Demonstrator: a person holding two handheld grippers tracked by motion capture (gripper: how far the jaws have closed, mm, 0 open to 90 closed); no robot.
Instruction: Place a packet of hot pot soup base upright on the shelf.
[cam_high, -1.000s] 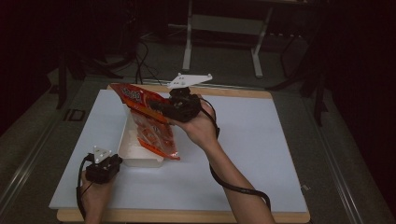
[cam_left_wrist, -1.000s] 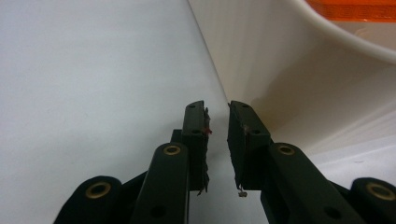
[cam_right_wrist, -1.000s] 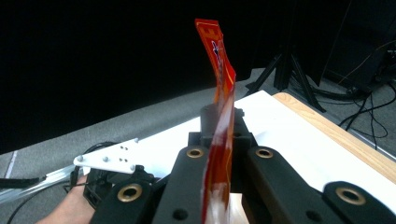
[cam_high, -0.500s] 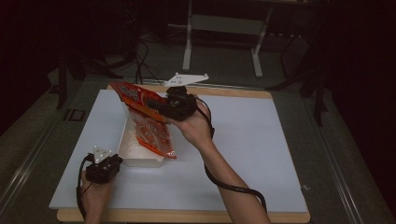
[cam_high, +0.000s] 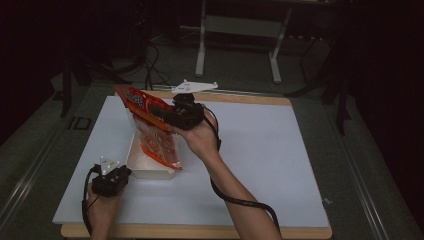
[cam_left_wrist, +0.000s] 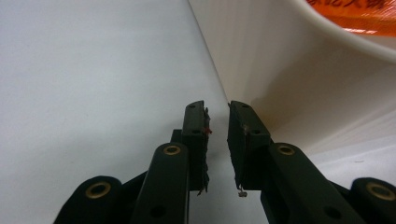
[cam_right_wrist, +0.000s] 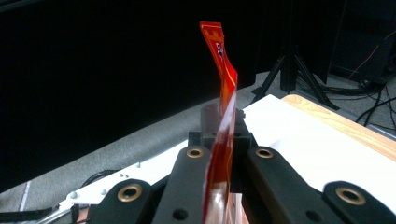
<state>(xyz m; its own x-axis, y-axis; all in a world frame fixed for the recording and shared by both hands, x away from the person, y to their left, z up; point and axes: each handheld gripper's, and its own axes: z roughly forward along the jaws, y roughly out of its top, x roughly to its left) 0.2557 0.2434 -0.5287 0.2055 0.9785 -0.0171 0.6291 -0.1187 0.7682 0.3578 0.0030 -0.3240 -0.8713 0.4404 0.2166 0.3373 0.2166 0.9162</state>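
Observation:
An orange snack bag (cam_high: 157, 145) hangs tilted over a white tray (cam_high: 145, 171) on the left half of the mat. My right gripper (cam_high: 160, 112) is shut on the bag's upper edge, holding it above the tray; in the right gripper view the bag (cam_right_wrist: 224, 70) rises edge-on from between the jaws of that gripper (cam_right_wrist: 219, 126). My left gripper (cam_high: 124, 172) rests on the mat at the tray's near left corner. In the left gripper view it (cam_left_wrist: 217, 109) has its jaws close together with a thin gap, nothing between them, tips by the tray wall (cam_left_wrist: 280, 60).
A white mat (cam_high: 280, 150) covers the wooden table (cam_high: 250, 98). The mat's right half is bare. Beyond the far edge are a metal stand (cam_high: 235, 25) and floor cables (cam_high: 150, 60) in a dark room.
The right gripper has drifted slightly left with the bag, which still hangs over the tray. The left gripper has stayed put.

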